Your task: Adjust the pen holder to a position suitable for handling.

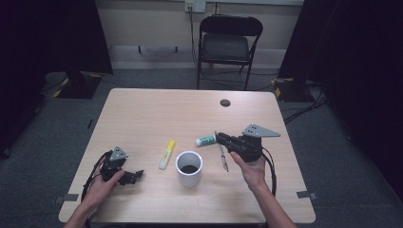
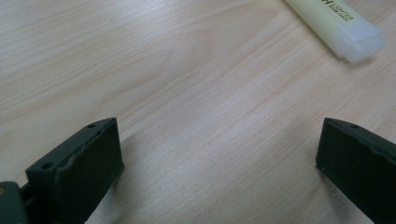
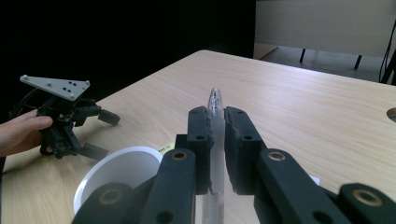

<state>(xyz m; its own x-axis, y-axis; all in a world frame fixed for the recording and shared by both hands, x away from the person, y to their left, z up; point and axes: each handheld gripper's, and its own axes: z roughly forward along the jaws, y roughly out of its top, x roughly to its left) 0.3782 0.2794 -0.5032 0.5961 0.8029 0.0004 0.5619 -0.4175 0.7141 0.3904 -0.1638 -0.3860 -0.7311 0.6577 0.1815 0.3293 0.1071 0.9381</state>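
Right gripper view shows the right gripper [image 3: 215, 122] jaws clamped on a clear plastic pen [image 3: 214, 100]; keep it upright, then lower into the white cylindrical cup [image 3: 122, 169] at seven o'clock, while the left gripper [image 3: 99, 134] jaws stand apart.

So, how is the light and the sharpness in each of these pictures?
High view: dim, dark curtains around, the table evenly lit, soft shadows. Left gripper view: bright and close, the highlighter slightly soft and washed out. Right gripper view: the clear pen between the jaws is blurred near the lens, and the background is very dark.
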